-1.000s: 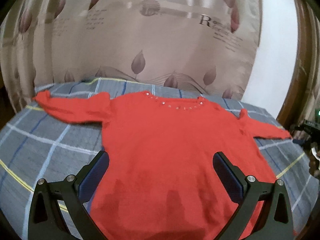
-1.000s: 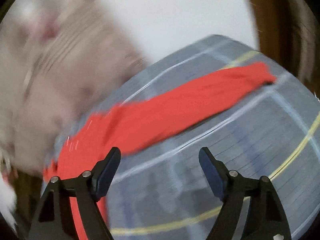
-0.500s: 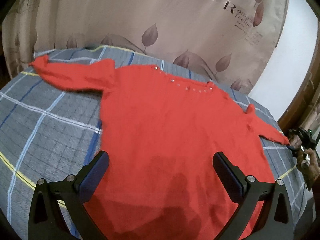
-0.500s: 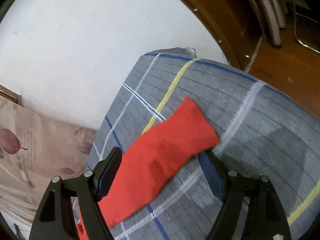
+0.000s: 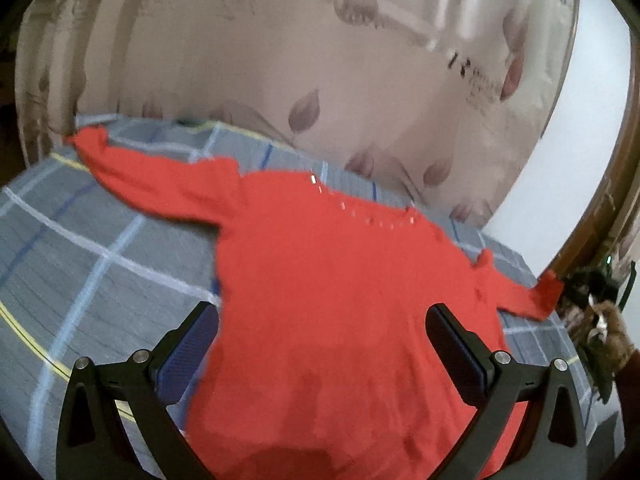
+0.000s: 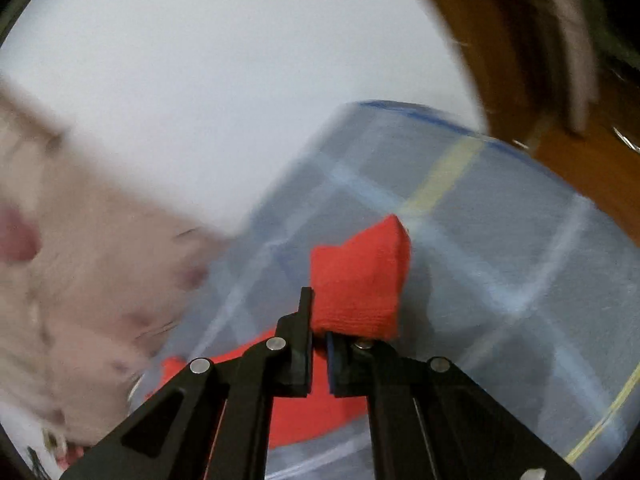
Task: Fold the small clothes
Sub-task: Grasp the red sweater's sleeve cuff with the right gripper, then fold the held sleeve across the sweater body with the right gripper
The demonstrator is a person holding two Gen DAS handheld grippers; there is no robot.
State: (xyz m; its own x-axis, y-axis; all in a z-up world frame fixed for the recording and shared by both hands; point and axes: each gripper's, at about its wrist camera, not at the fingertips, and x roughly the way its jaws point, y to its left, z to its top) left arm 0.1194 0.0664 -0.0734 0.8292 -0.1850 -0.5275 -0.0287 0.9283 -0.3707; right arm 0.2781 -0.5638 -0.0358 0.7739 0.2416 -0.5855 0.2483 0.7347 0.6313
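Red sweater (image 5: pixel 340 300) flat on plaid bedspread (image 5: pixel 80 260). Left gripper (image 5: pixel 320 344) spread wide above hem. Right gripper (image 6: pixel 319 344) clamped on sleeve cuff (image 6: pixel 360 280), 3 o'clock side.

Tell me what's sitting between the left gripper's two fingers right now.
The red sweater body lies spread between the open left gripper fingers on the plaid bedcover, seen in the left wrist view.

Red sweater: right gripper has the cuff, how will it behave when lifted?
Likely floppy: the cuff already bends limply above the shut right gripper. The red sweater looks like soft knit, so probably grippy, not slippery. Its body will likely drag across the plaid bedcover.
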